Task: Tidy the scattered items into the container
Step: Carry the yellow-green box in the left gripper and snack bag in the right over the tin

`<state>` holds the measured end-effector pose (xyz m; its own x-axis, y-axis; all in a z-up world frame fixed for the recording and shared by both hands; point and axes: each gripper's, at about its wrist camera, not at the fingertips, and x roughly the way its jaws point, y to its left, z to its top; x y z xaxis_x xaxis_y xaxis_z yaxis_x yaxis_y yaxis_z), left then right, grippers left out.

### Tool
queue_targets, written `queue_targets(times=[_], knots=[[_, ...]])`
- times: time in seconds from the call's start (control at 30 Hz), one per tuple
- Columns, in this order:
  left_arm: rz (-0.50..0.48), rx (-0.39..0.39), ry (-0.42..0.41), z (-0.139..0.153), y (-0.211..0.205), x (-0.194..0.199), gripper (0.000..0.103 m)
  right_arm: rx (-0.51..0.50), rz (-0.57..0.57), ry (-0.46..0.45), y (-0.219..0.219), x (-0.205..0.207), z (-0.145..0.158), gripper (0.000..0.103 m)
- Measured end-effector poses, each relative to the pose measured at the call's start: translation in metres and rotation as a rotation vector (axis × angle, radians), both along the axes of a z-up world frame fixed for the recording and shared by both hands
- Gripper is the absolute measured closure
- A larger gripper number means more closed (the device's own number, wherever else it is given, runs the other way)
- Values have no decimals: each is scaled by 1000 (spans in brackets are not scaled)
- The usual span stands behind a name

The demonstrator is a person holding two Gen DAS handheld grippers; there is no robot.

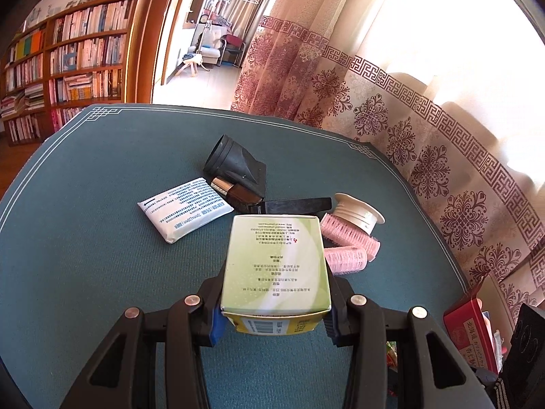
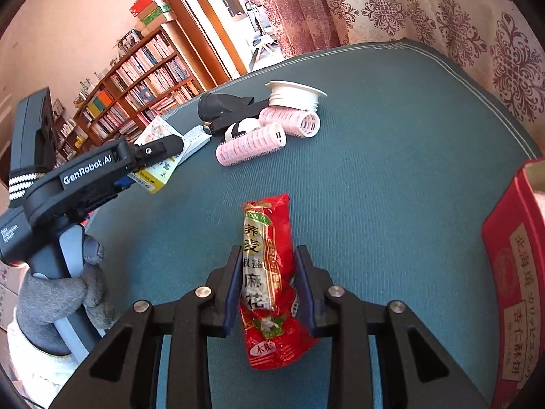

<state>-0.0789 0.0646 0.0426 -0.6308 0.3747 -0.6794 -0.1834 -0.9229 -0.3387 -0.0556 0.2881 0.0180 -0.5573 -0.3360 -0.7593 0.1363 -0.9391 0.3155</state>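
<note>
My left gripper (image 1: 276, 293) is shut on a green and white carton (image 1: 276, 255), held lifted above the teal table mat (image 1: 85, 238). From the right wrist view the same carton (image 2: 153, 177) shows at the left, clamped in the left gripper (image 2: 150, 160), which a grey-gloved hand (image 2: 51, 293) holds. My right gripper (image 2: 268, 255) is shut on a red snack packet (image 2: 267, 225), with both pads pressing its sides. The red cardboard container (image 2: 517, 255) stands open at the right edge, and its corner (image 1: 470, 327) also shows in the left wrist view.
Scattered on the mat are pink hair rollers (image 1: 347, 238), a white flanged plastic cap (image 1: 357, 211), a black nozzle (image 1: 235, 163), a black comb (image 1: 296, 204), a small brown bottle (image 1: 235, 191) and a white tissue pack (image 1: 184, 208). A patterned curtain hangs behind; bookshelves stand at the left.
</note>
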Motion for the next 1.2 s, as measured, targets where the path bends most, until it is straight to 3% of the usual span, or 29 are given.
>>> queue_targets(times=[0.13, 0.27, 0.4, 0.47, 0.63, 0.97, 1.2], knots=[[0, 12, 2, 2, -2, 0, 57, 17, -2, -19, -5, -6, -1, 68], [2, 22, 4, 3, -4, 1, 58, 58, 3, -17, -14, -12, -5, 54], [-1, 25, 0, 2, -4, 1, 57, 133, 25, 1, -27, -11, -5, 54], [-2, 26, 0, 3, -4, 1, 57, 143, 24, 6, -28, -10, -4, 63], [-4, 28, 4, 3, -2, 2, 57, 30, 8, -14, -15, -5, 0, 68], [-36, 13, 3, 1, 9, 5, 57, -46, -97, 122, 31, 42, 64, 68], [-68, 0, 13, 4, 19, 12, 57, 1, -269, 200, 98, 85, 98, 68]])
